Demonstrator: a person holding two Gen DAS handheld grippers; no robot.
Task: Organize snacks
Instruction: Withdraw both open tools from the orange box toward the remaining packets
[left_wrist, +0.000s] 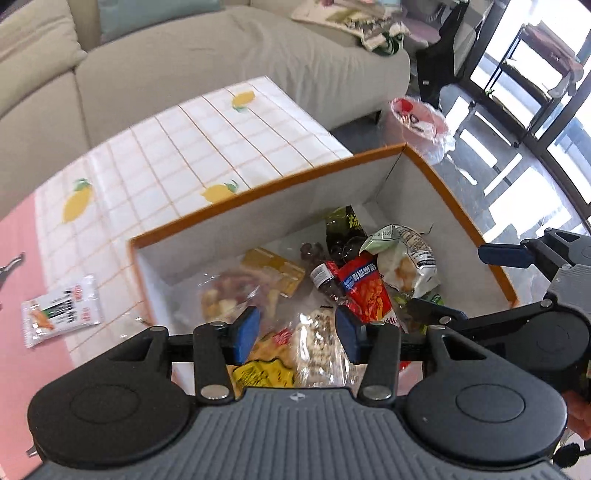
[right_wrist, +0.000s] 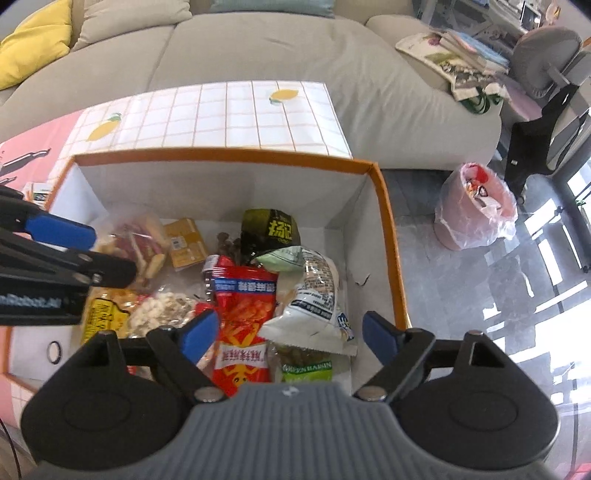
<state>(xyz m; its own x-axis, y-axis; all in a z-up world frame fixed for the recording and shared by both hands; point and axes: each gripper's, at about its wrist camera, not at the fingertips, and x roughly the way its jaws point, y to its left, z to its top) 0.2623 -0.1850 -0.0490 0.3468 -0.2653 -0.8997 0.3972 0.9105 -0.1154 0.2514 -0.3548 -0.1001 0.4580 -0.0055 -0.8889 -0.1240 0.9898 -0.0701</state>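
Left wrist view: both grippers hovered over snack box, jaws apart, empty; next, white packet on counter.

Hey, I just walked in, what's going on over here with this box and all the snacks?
Someone is sorting snacks with a handheld gripper in each hand. Both the left gripper and the right gripper hover open over the orange-rimmed box, holding nothing. The box already holds many packets, including a red snack bag. One white packet lies outside on the table.
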